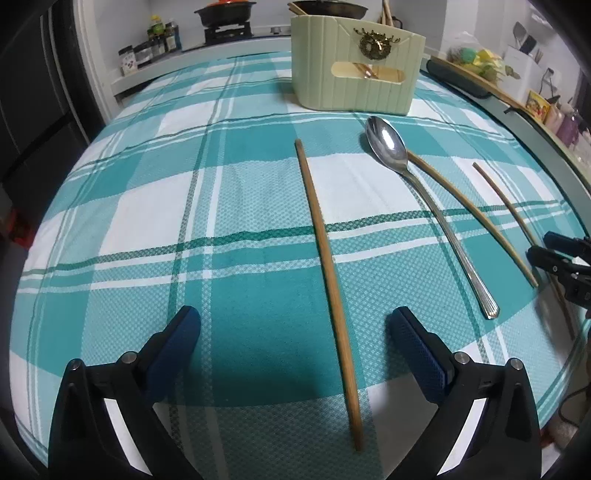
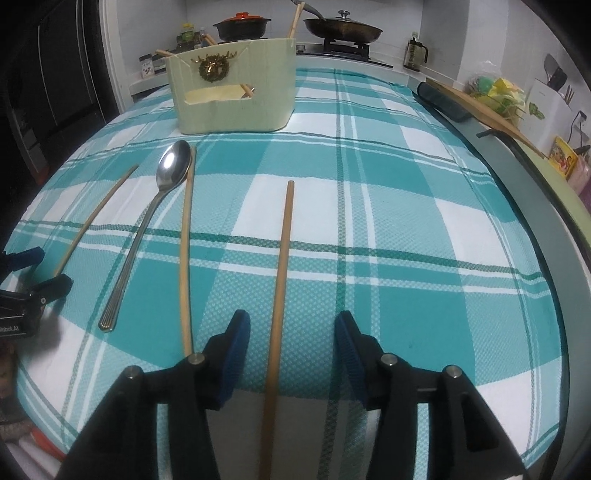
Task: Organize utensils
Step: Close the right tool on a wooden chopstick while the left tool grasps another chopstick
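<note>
Three wooden chopsticks and a steel spoon (image 1: 391, 144) lie on the teal plaid tablecloth (image 1: 147, 206). My left gripper (image 1: 293, 328) is open low over the cloth, its jaws either side of the leftmost chopstick (image 1: 327, 273). My right gripper (image 2: 291, 334) is open, its jaws either side of the rightmost chopstick (image 2: 280, 280). The middle chopstick (image 2: 185, 251) lies beside the spoon (image 2: 171, 168). A pale green utensil holder (image 1: 354, 70) stands at the back, with chopsticks inside; it also shows in the right wrist view (image 2: 232, 88).
A stove with a red-lidded pot (image 2: 242, 26) and a pan (image 2: 341, 27) stands behind the table. Jars (image 1: 147, 48) sit at the back left. A dark roll and a wooden board (image 2: 491, 114) lie along the right counter edge.
</note>
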A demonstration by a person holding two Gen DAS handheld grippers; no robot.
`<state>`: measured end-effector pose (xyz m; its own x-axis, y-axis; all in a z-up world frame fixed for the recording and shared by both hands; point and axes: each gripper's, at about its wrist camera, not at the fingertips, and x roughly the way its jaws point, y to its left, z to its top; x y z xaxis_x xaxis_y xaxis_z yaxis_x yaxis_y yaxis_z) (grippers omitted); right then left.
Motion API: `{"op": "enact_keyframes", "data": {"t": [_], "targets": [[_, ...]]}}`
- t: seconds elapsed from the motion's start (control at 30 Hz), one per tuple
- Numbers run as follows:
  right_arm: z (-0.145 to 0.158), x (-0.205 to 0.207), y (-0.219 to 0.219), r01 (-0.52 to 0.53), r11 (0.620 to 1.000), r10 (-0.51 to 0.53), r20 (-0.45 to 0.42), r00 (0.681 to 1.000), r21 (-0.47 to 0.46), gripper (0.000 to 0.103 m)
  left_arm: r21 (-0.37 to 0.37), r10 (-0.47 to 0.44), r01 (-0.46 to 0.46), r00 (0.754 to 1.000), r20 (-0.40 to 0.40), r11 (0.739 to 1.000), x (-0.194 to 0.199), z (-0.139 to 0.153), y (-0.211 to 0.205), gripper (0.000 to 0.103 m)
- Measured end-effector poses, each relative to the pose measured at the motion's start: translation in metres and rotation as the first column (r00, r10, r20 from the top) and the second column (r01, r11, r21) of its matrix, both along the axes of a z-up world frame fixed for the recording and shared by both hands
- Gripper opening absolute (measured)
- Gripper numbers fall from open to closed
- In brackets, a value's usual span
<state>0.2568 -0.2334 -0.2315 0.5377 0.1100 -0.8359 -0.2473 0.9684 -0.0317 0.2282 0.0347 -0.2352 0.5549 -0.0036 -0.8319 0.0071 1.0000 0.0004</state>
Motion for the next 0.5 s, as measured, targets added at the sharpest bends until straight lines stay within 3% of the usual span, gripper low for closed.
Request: {"op": "enact_keyframes", "data": {"t": [0.07,0.27,0.37,0.5], "targets": [[-0.0020,0.0011,-0.0032,0.008,1.000,-0.009,0.004,1.000,0.010,0.072,0.000,0.005,-0.005,1.000,0.002,1.000,-0.0012,0.0000,0.0000,0.103],[-0.0032,-0.0019,-0.0034,0.001,1.000,-0.002,0.032,0.999,0.011,0.077,-0.013,0.006,-0.007,1.000,-0.025,1.000,0.0019,-0.0002,0.0017,0.103],[-0.0071,-0.0042,-0.0009,-0.054,0.998,0.052,0.047,0.998,0.038,0.098,-0.011,0.009,-0.009,1.000,-0.008,1.000,-0.0002,-0.0009,0.0013,0.103],[-0.0083,-0.0051,0.0027,-0.056,0.998,0.055,0.036,0.998,0.032,0.101,-0.011,0.001,-0.001,1.000,-0.013,1.000,0.0006,-0.0003,0.0013,0.103]]}}
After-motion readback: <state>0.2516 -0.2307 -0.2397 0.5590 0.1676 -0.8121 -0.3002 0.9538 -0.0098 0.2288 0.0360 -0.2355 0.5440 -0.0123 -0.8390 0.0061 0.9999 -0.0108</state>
